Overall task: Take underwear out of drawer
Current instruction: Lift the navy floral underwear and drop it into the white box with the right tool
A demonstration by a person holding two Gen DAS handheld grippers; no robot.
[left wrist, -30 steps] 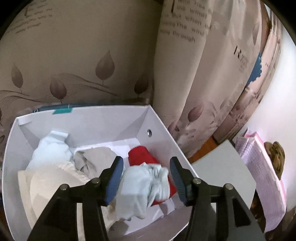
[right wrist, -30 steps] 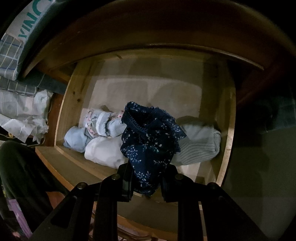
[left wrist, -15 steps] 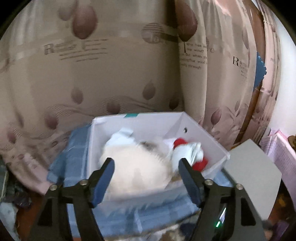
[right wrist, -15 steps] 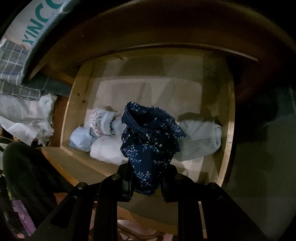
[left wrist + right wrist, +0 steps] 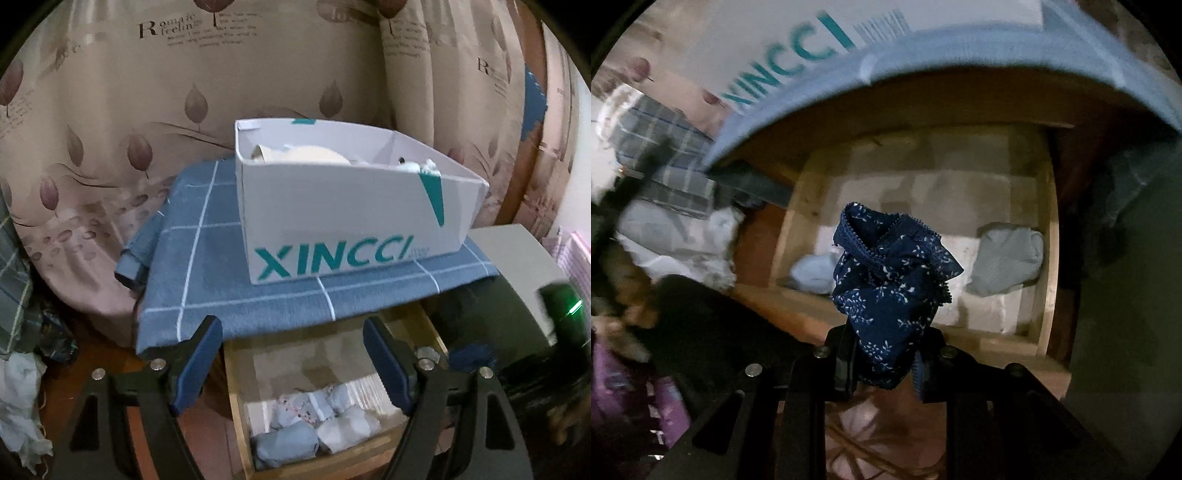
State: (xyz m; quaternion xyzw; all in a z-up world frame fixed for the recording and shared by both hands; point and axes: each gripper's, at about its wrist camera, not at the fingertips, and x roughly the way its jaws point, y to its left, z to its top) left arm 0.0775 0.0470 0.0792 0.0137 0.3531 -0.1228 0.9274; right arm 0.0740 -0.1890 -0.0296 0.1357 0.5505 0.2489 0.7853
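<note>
My right gripper (image 5: 886,354) is shut on navy floral underwear (image 5: 890,284), holding it above the front of the open wooden drawer (image 5: 798,302). Rolled pale blue underwear (image 5: 814,275) and a grey-blue roll (image 5: 1010,258) lie in the drawer. My left gripper (image 5: 293,365) is open and empty, above the same drawer (image 5: 236,417), where several rolled pieces (image 5: 317,428) lie near the front. A white XINCCI box (image 5: 343,221) holding light clothes stands on the cabinet top above the drawer.
A blue checked cloth (image 5: 207,266) covers the cabinet top under the box. A leaf-print curtain (image 5: 110,110) hangs behind. A grey box (image 5: 517,266) is to the right. Crumpled clothes (image 5: 22,369) lie at the left on the floor.
My left gripper pulled back and down from inside the white box, empty; the drawer now shows below it. My right gripper lifted the navy underwear up and away from the drawer.
</note>
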